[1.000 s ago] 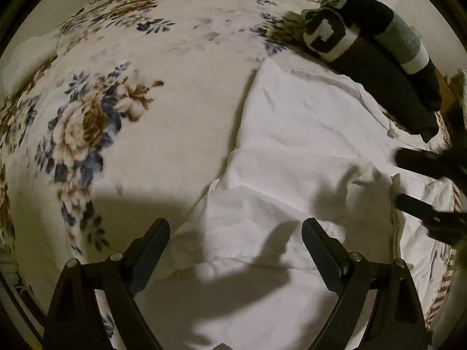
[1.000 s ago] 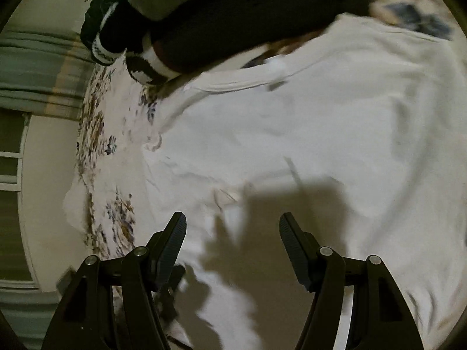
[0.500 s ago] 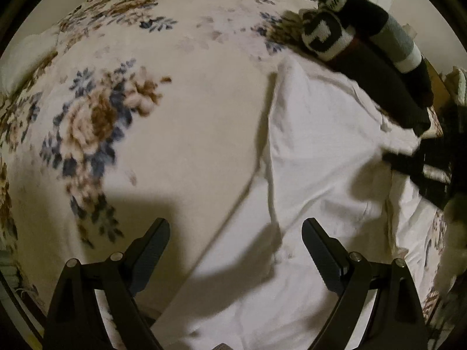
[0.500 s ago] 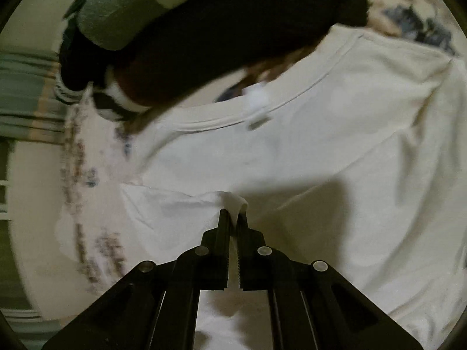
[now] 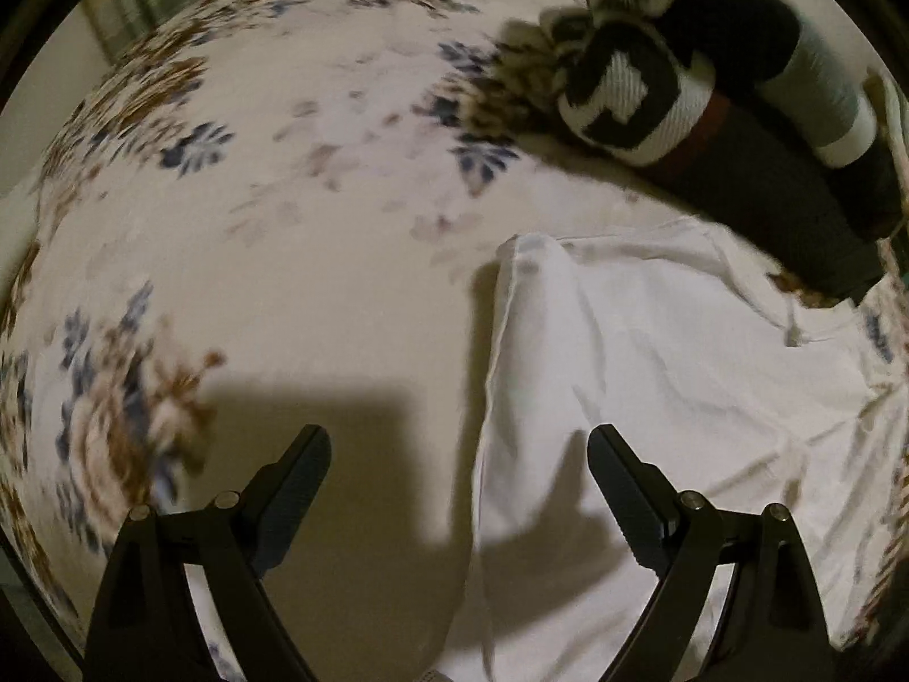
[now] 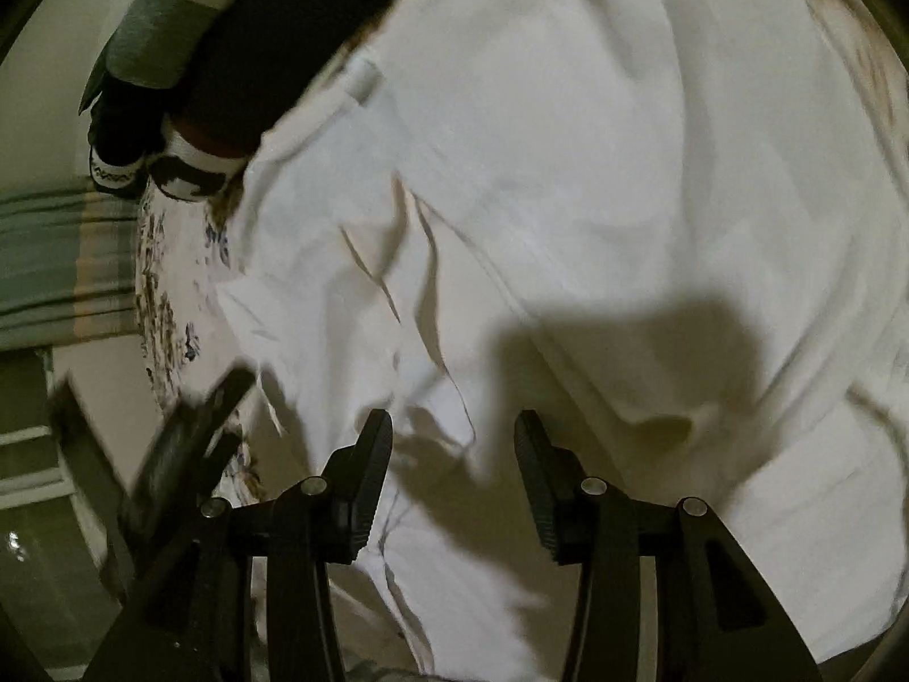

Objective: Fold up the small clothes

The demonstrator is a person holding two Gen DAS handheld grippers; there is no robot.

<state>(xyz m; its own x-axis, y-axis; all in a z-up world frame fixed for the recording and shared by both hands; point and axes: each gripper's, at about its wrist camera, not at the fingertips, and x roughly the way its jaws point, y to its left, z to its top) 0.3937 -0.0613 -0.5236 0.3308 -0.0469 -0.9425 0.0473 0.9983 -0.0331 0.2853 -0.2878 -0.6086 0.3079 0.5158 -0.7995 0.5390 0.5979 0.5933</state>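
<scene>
I hold both my left hand-held gripper (image 5: 459,469) and right hand-held gripper (image 6: 453,435) released above the crumpled white cotton T-shirt (image 5: 653,375) lying on the floral bedspread (image 5: 284,227), mid-fold I judge, needing a fresh edge pinch next.
</scene>
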